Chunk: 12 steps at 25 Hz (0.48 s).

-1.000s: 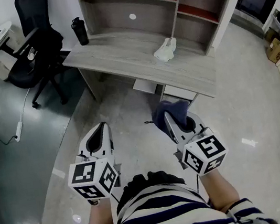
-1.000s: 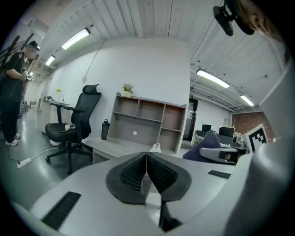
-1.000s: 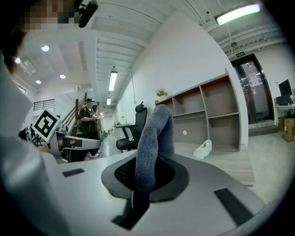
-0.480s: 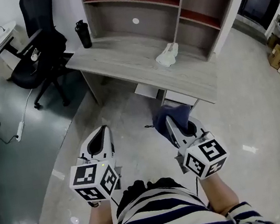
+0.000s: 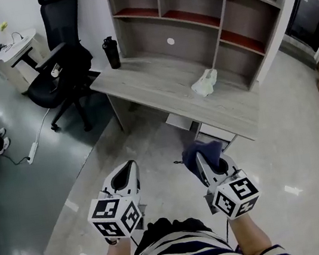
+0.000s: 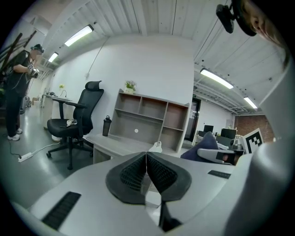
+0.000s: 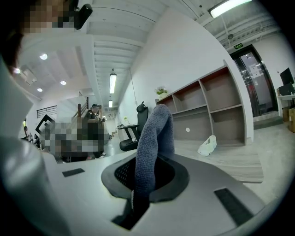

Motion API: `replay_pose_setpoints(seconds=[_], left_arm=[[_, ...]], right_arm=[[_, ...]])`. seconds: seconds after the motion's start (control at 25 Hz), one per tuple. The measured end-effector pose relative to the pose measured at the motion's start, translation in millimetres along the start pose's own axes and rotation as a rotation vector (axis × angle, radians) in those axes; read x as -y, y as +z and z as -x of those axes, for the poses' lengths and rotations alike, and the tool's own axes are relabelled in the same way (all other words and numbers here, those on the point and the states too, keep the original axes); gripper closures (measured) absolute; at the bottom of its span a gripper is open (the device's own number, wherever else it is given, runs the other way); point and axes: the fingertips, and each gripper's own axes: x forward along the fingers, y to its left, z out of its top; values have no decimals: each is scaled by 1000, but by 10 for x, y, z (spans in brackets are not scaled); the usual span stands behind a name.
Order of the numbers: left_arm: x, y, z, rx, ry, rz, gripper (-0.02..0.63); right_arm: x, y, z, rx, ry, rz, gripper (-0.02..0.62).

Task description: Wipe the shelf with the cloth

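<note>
Clamping right jaws: the right gripper (image 7: 146, 174) is closed on the dark blue cloth (image 7: 154, 133), which stands up out of the jaws in a fold.
Left jaws: the left gripper (image 6: 146, 162) has its ribbed pads pressed together, nothing between them.
Marker cubes: each marker cube (image 5: 119, 216) carries black-and-white square patterns.
Grippers: side by side over the pale floor (image 5: 149, 137), the left at 9 o'clock of the right.
Shelf: the wooden shelf (image 5: 192, 33) with red-lined boards stands on the back of the desk (image 5: 151, 80), at 12 o'clock of the grippers and well apart from the cloth.
Desk top: a white crumpled bag (image 5: 205, 83) at 1 o'clock, a black bottle (image 5: 111, 53) at 11 o'clock.
Chair: a black office chair (image 5: 61, 61) at 10 o'clock.
Sign: a green sign (image 7: 238, 45) hangs over the doorway, its lettering too small to read.
</note>
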Motion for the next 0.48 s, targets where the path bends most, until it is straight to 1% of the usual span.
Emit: replay_pose_setpoints(seconds=[0.24,0.48], left_arm=[[-158,167,-178,11,6,-5,589],[-337,298,-587,8,-33,-3,589]], right_arm=[[-35,55,-255,-10,28,1,551],[62,156,-613,-24,9,20,551]])
